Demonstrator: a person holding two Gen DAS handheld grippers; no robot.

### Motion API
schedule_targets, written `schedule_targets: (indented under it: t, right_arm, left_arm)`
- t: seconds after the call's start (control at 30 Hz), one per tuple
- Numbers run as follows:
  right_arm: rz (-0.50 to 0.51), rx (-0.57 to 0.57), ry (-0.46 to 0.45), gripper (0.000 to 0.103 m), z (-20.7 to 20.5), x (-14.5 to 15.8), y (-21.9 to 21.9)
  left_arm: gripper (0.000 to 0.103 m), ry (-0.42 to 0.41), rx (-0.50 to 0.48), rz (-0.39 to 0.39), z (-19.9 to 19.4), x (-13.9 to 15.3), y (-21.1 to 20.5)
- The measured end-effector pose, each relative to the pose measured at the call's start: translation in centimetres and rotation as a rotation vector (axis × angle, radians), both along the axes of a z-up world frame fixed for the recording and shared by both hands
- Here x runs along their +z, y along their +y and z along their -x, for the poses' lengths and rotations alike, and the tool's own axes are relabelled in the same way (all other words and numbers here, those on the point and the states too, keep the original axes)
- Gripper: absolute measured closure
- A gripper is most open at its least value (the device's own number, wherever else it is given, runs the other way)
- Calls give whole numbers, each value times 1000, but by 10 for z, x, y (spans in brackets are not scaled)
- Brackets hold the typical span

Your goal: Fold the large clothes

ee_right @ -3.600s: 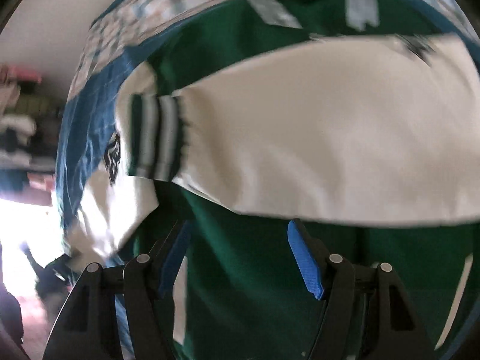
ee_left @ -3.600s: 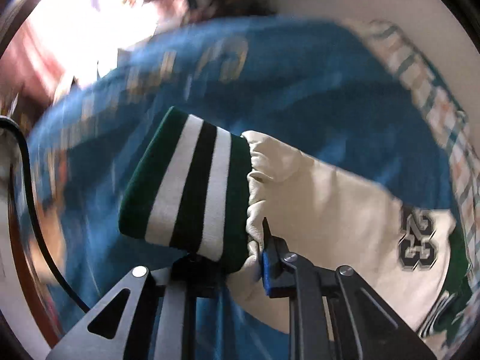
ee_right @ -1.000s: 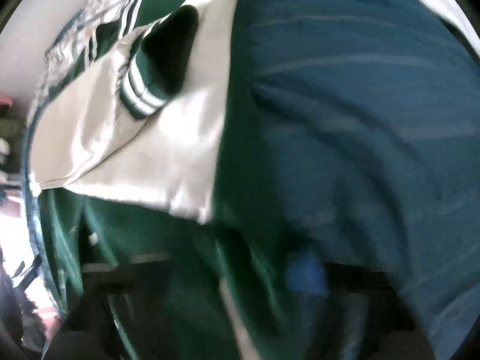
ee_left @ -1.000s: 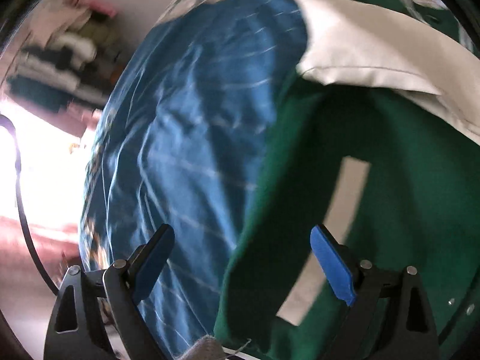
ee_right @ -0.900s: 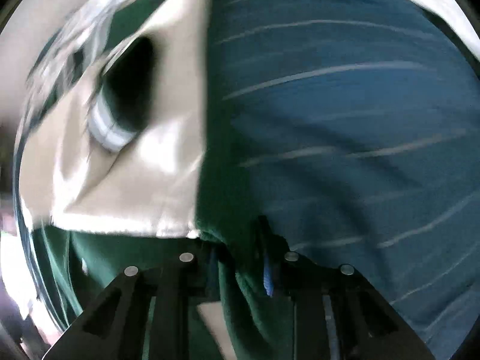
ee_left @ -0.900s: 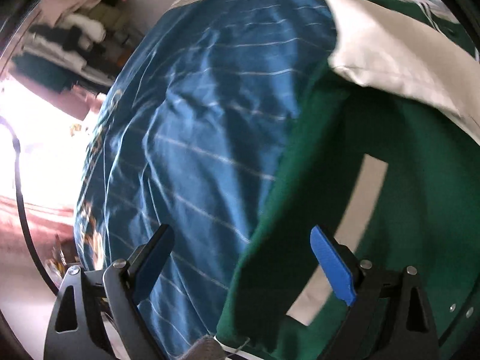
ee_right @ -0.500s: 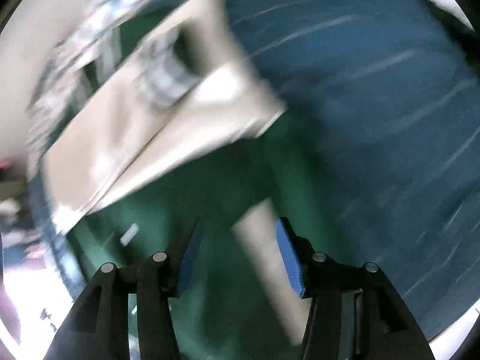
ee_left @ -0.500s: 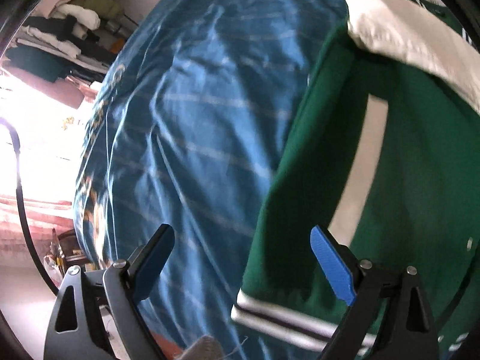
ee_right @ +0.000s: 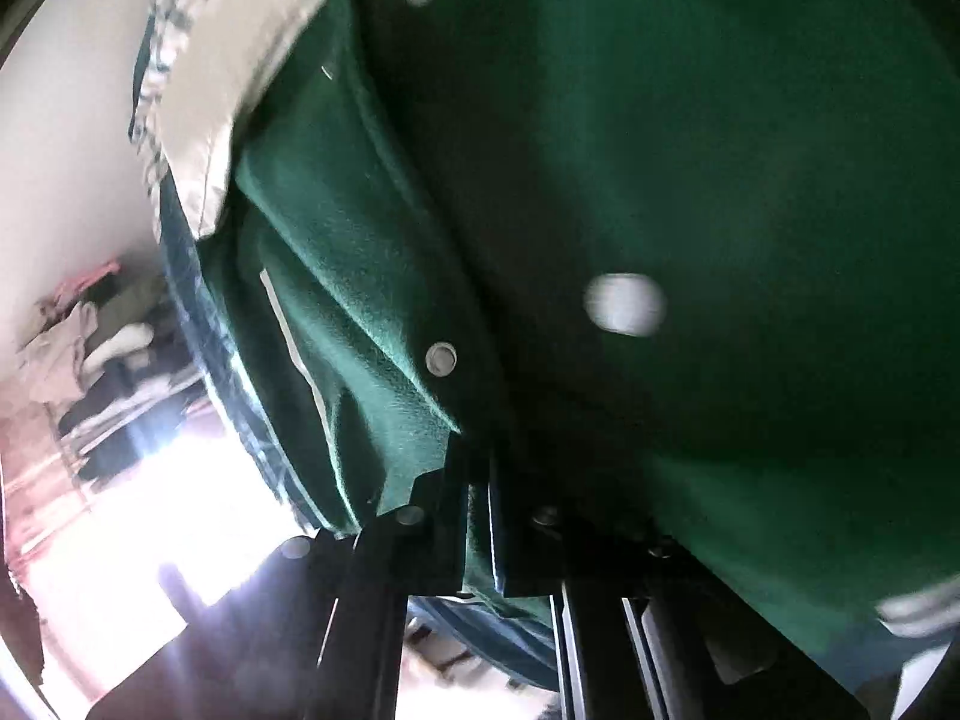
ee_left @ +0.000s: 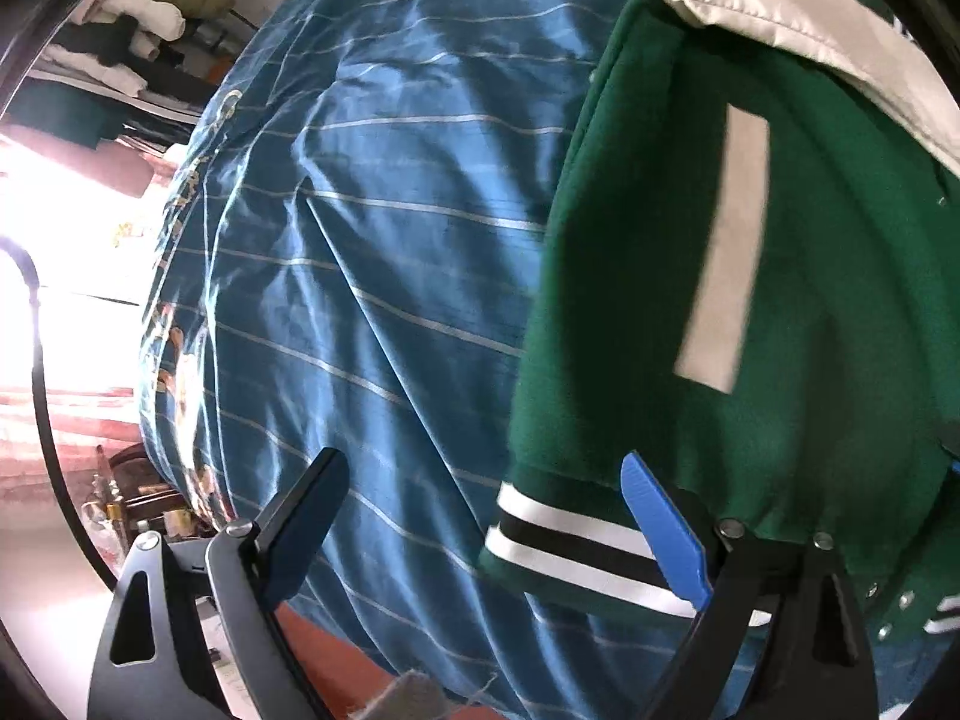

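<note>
Left wrist view: the left gripper (ee_left: 480,531) is hanging over the bed with its blue-padded fingers (ee_left: 663,531) spread wide and nothing between the pads. Below it the blue satin bedspread with thin white stripes (ee_left: 372,252) is covering the left and middle of the view. The green varsity jacket with cream sleeves (ee_left: 798,300) is lying on the bedspread at the right, its black-and-white striped ribbed hem (ee_left: 570,546) running just under the right-hand finger, which is sitting over the hem corner without pinching it. A cream pocket strip (ee_left: 723,258) is showing on the green front, and a cream sleeve (ee_left: 798,18) is lying folded across the top of the jacket. A pile of clothes on shelves (ee_left: 138,12) is showing at the far upper left, beside a washed-out bright patch. Right wrist view: the right gripper (ee_right: 477,510) has just been closing and its jaws are now clamped tight on the green jacket's front edge, with cloth caught between them. The green fabric is filling most of this view, blurred, with round silver snap buttons (ee_right: 441,358) along the edge. The cream sleeve is showing at the upper left, and the bedspread's rim is only just peeking out beneath the jacket.
</note>
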State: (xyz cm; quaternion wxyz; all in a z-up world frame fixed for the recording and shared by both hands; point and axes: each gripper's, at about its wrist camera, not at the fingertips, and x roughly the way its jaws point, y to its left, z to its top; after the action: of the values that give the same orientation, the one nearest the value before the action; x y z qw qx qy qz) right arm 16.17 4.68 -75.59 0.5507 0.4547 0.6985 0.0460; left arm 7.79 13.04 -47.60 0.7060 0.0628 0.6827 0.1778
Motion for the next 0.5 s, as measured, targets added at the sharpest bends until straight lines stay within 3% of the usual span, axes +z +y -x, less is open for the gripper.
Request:
schedule_targets:
  t: [0.17,0.27,0.33,0.4,0.47,0.5]
  right_arm:
    - [111,105,53,97,-1,-1,-5]
    - [85,119,87,81,-14,1,-4]
    - [85,127,63,64,-22,10,0]
    - [52,124,37,35,-17,18,6]
    - [13,148,67,34,-16,5,20]
    - [-4,154,86,65,-10,-5,20]
  left_arm:
    - [10,14,-49,17,2,-4,-14]
    - [10,9,-58,26,-4,-5,-18]
    - [10,-10,-76,14,-9,-2,-20]
    - [10,-24,-102,1,-13,-2,-21]
    - [10,-27,-123,-8,-17,-7,-22]
    - [10,-20,-130,-8,-18,-12,-21]
